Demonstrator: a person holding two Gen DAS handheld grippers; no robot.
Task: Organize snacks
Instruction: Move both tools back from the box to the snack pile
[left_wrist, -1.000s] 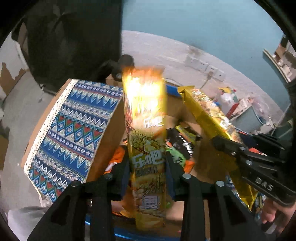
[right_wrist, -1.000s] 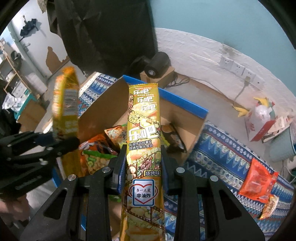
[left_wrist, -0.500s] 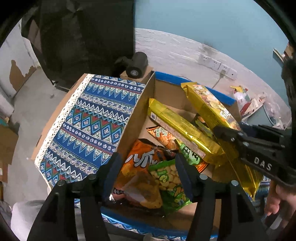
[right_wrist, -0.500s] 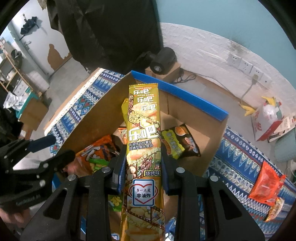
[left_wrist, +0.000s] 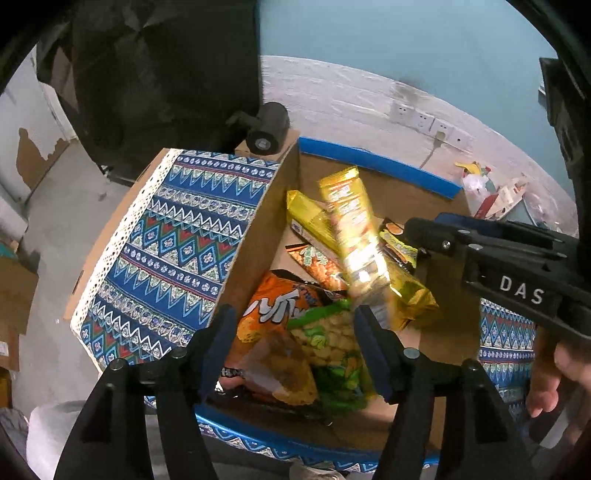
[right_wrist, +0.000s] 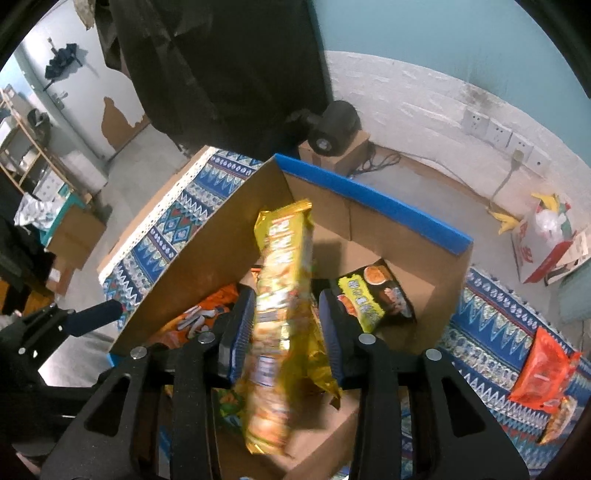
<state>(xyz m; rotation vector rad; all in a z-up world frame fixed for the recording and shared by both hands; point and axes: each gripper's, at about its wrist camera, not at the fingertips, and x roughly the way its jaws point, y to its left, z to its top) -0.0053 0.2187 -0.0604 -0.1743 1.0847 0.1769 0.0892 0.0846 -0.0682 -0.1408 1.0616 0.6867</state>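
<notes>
An open cardboard box (left_wrist: 376, 166) with a blue rim holds several snack bags, among them an orange bag (left_wrist: 280, 310), a green bag (left_wrist: 332, 347) and a long yellow pack (left_wrist: 308, 216) lying flat. My left gripper (left_wrist: 295, 350) hovers over the box's near end, its jaws opening with nothing between them. My right gripper (right_wrist: 286, 332) is over the box (right_wrist: 373, 206), its jaws opening. A second long yellow pack (right_wrist: 284, 266) stands tilted and blurred between them, slipping down loose. In the left wrist view that pack (left_wrist: 352, 229) drops beside the right gripper (left_wrist: 424, 229).
A blue patterned cloth (left_wrist: 177, 240) covers the surface around the box. An orange-red snack bag (right_wrist: 539, 373) lies on the cloth at the right. A black cylindrical device (right_wrist: 332, 125) sits on a small carton behind the box. A white bag (right_wrist: 550, 225) lies by the wall.
The left gripper let go of its yellow pack, which now lies in the box. The right gripper's jaws have parted and its pack tilts and slides down between them.
</notes>
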